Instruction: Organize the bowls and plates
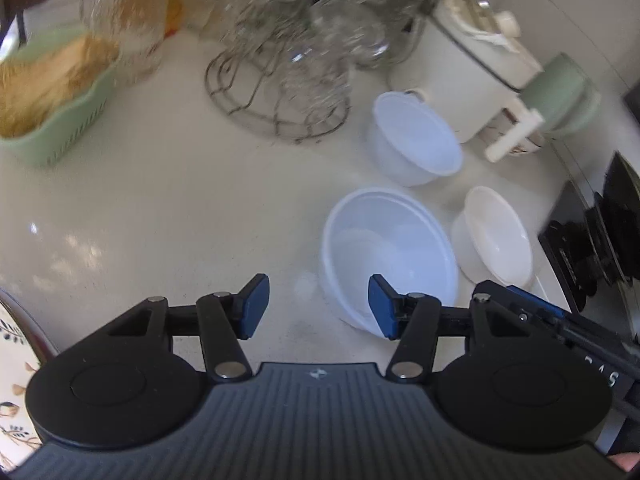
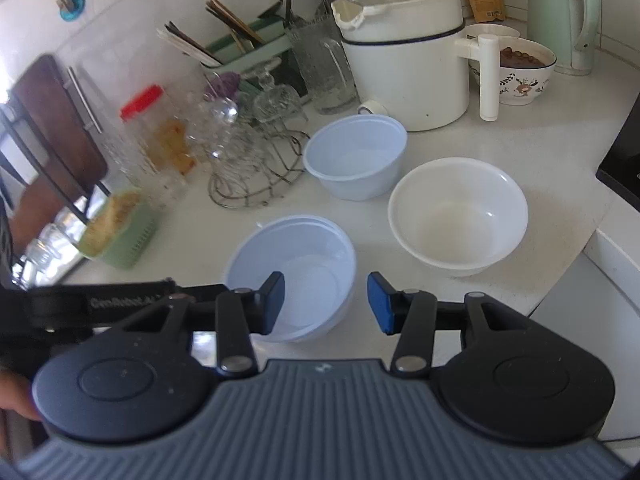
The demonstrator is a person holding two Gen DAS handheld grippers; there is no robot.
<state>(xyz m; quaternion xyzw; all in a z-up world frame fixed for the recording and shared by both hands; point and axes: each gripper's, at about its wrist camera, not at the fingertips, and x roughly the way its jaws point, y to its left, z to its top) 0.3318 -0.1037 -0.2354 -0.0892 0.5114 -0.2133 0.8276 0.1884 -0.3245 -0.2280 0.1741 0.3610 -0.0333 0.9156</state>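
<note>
Nearest the lens: left gripper [image 1: 318, 308], blue pads spread, nothing between them, right pad overlapping the rim of the near pale-blue bowl [image 1: 388, 258]. Right gripper [image 2: 326, 302] likewise spread and empty, left pad over that same bowl [image 2: 292, 276], which looks like two nested bowls going by the doubled rim.

Behind, by size: cream worktop [image 2: 560, 152], then white electric cooking pot [image 2: 404, 60] with its side handle, toward the back edge; mint-green kettle [image 2: 560, 12] at the back right corner. Wire rack of drinking glasses [image 2: 256, 152] left of the bowls, blurred. White bowl [image 2: 458, 216] near the right front edge, just beside the near bowl, apart from it. Second pale-blue bowl [image 2: 356, 156] farther back, between rack and pot, close to the pot's base. Red-lidded jar [image 2: 156, 136] left of the rack; green basket [image 2: 116, 232] with yellowish contents near the left edge. Patterned bowl [image 2: 524, 72] of dark food behind the pot handle. Utensil holder [image 2: 240, 48] with chopsticks along the back wall.
</note>
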